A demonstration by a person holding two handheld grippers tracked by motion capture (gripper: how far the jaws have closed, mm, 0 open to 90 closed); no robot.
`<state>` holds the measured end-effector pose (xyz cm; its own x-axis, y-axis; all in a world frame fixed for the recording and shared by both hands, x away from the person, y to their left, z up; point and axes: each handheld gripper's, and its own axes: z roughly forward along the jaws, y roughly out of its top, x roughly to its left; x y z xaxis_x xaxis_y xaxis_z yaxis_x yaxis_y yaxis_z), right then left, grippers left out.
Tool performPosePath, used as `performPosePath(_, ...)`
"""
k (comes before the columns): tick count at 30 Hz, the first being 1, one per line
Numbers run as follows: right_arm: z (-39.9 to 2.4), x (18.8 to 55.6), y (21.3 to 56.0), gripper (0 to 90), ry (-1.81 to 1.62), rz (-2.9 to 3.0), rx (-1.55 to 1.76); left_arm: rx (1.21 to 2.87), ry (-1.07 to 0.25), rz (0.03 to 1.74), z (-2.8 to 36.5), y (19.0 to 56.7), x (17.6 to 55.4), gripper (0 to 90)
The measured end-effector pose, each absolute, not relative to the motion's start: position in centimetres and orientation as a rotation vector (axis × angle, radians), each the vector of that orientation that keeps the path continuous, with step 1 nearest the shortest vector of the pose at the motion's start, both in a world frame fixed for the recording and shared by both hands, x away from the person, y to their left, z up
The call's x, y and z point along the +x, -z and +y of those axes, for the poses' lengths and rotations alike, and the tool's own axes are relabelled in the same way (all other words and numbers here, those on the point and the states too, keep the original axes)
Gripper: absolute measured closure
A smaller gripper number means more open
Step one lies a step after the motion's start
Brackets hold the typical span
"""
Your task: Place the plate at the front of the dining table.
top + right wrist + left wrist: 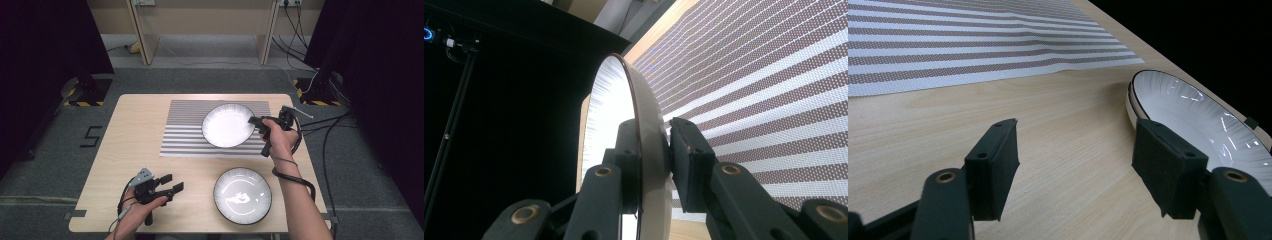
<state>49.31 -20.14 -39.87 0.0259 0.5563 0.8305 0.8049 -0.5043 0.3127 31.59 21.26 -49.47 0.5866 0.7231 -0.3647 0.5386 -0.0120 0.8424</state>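
Grip belongs to the right gripper, clenched on the right rim of the white bowl over the striped placemat toward the surface's far edge; the left gripper rests released near the front-left corner.

Near plate cropped at frame edge
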Motion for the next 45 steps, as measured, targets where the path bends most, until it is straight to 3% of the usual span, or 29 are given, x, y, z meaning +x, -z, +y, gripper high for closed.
performPosePath(45,-18.2,51.8,40.5,74.8,1.453,-1.397,-2.075,1.676,-0.203,1.065,21.5,49.6,31.7,34.5)
